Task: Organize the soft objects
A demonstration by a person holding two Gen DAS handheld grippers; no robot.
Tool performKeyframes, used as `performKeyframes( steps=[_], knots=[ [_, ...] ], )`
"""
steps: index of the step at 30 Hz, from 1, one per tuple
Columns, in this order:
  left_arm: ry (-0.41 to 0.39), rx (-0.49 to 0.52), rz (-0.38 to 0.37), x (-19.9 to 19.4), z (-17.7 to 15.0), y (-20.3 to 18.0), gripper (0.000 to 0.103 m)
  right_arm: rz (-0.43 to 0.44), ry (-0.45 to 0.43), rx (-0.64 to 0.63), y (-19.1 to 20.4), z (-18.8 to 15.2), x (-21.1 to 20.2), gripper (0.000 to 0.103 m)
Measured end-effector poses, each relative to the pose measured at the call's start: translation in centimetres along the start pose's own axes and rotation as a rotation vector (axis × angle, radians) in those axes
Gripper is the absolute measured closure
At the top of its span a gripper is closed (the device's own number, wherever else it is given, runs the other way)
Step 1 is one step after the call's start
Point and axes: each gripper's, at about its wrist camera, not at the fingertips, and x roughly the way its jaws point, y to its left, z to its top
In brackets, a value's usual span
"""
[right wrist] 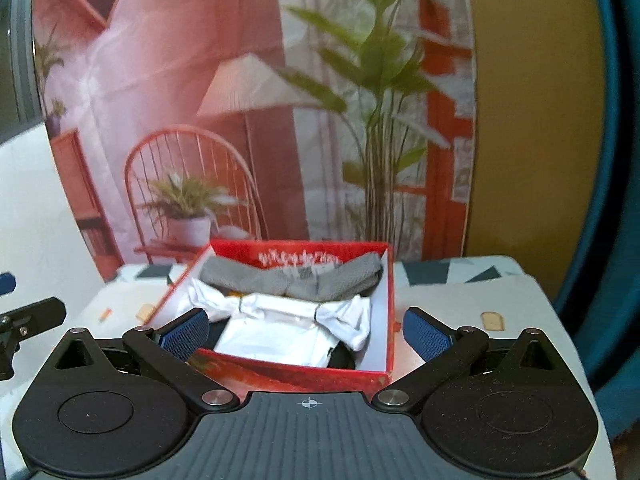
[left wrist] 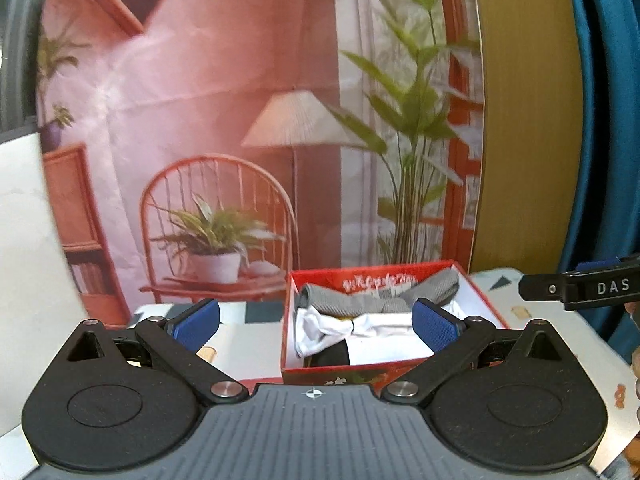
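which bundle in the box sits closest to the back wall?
The grey bundle: it lies along the red box's back wall, behind the white one.

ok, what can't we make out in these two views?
- Black item low in the red box: mostly under the white cloth in both views; cannot tell what it is.
- Print on the box's back wall: too small and partly behind the grey cloth.
- Right gripper in the left wrist view: cut off by the right edge.
- Small bits on the table: too small to identify.
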Motion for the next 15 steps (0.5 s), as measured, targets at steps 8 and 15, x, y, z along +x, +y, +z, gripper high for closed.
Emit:
performKeyframes(
  steps=[8,15],
  knots=[
    [-0.099,-0.020,0.026,-7.6,2.7,-0.4,0.000,-0.006,-0.081,-0.042,1.3,1.1,-7.8,0.000],
    [-0.166,-0.060,0.062,-12.4,4.4,-0.7,0.000,-0.027,-0.165,-0.086,2.8,1.9,-13.7,0.000]
  ],
)
